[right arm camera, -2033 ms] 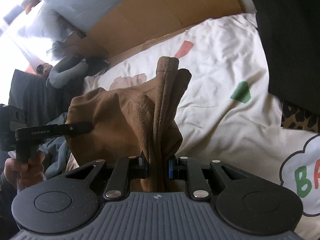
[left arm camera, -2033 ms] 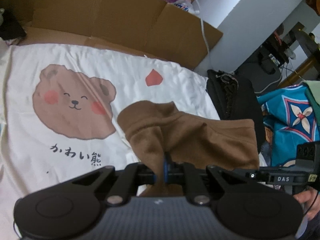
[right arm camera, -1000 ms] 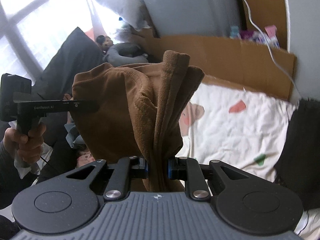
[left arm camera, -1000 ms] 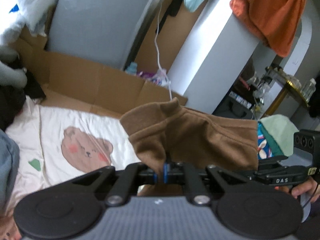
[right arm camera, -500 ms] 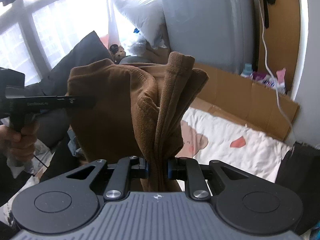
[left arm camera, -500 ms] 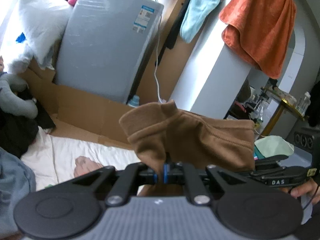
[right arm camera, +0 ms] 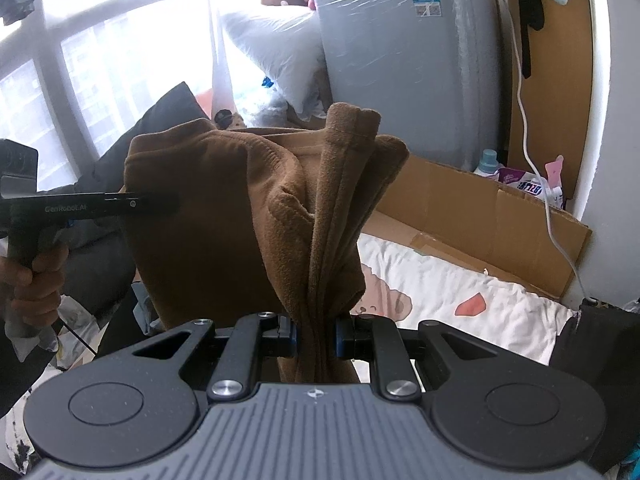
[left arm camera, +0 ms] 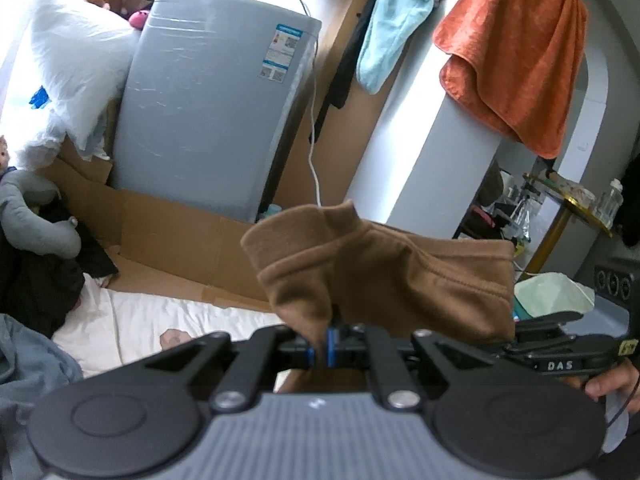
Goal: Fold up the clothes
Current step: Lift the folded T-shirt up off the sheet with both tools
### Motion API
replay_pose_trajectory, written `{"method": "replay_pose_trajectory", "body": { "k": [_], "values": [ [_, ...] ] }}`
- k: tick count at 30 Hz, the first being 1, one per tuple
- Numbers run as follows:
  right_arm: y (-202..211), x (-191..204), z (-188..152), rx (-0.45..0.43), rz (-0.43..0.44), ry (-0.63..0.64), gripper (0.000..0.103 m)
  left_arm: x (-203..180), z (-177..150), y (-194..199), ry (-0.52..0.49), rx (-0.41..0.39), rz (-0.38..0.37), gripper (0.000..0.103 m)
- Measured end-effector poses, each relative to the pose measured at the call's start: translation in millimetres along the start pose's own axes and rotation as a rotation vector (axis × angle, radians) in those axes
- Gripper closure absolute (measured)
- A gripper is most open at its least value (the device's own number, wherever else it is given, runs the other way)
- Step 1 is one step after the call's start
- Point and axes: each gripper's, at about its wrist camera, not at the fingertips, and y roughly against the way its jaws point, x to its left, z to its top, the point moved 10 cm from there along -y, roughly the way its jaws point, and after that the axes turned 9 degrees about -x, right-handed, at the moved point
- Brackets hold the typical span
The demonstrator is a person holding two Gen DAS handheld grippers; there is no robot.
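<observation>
A brown fleece garment (left arm camera: 384,276) hangs in the air, stretched between both grippers. My left gripper (left arm camera: 325,347) is shut on one bunched edge of it. My right gripper (right arm camera: 316,340) is shut on the other bunched edge of the garment (right arm camera: 256,216). In the left wrist view the right gripper (left arm camera: 560,354) shows at the right, held by a hand. In the right wrist view the left gripper (right arm camera: 132,204) shows at the left, its tip against the cloth. The lower part of the garment is hidden behind the gripper bodies.
A white bear-print sheet (right arm camera: 460,292) lies below, with flattened cardboard (left arm camera: 172,236) behind it. A grey wrapped appliance (left arm camera: 208,120) stands at the back. An orange towel (left arm camera: 516,52) hangs on a white pillar. Dark clothes (right arm camera: 600,344) lie at right, a blue-grey garment (left arm camera: 28,360) at left.
Both grippers have risen with the brown garment, lifting it off the sheet. The views have tilted from the bed up toward the appliance and window.
</observation>
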Motion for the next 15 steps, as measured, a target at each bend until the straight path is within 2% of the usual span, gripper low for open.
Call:
{"method": "replay_pose_trajectory", "body": {
  "k": [7,15],
  "values": [
    [9,-12,-3,-0.012,-0.028,-0.020,0.087,-12,-1,-20,0.014,0.027,-0.035,0.097],
    [35,-43,-2,-0.048,-0.085,-0.058,0.087,-50,7,-49,-0.011,0.037,-0.108,0.097]
  ]
}}
